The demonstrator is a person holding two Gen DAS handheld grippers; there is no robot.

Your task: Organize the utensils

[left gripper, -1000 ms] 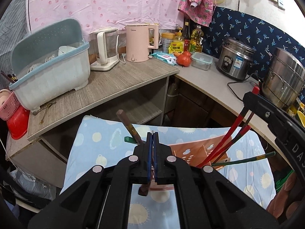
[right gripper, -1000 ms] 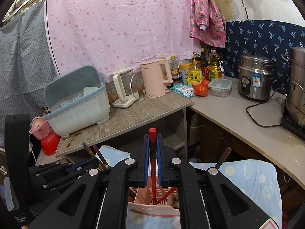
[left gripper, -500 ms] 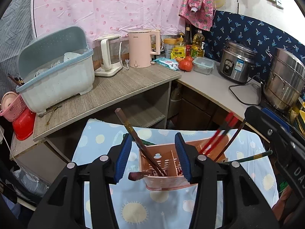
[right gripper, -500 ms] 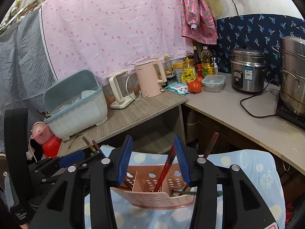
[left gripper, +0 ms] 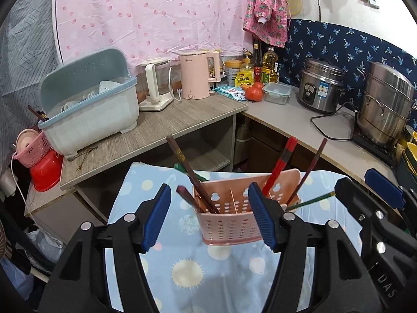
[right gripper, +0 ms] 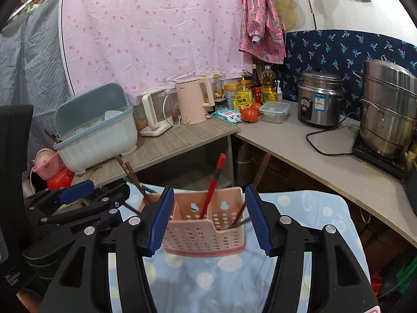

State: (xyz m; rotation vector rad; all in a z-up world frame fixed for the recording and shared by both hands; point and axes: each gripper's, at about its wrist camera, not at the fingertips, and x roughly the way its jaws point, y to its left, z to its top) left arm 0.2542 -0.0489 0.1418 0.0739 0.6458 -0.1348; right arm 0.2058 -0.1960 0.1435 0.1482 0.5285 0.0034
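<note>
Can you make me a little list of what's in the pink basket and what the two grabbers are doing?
basket: pink holder on a blue dotted cloth
inside: red chopsticks, brown chopsticks, a green stick
left gripper: just opened, holds nothing
right gripper: just opened, holds nothing

a salmon-pink perforated plastic utensil caddy (left gripper: 229, 224) stands on a pale blue cloth printed with white dots and yellow suns (left gripper: 187, 271). in it lean red lacquered chopsticks (left gripper: 282, 164), dark brown wooden chopsticks (left gripper: 187, 167) and a thin green chopstick (left gripper: 312, 200). the black gripper (left gripper: 208, 217) wears blue ribbed pads (left gripper: 156, 219).
</note>
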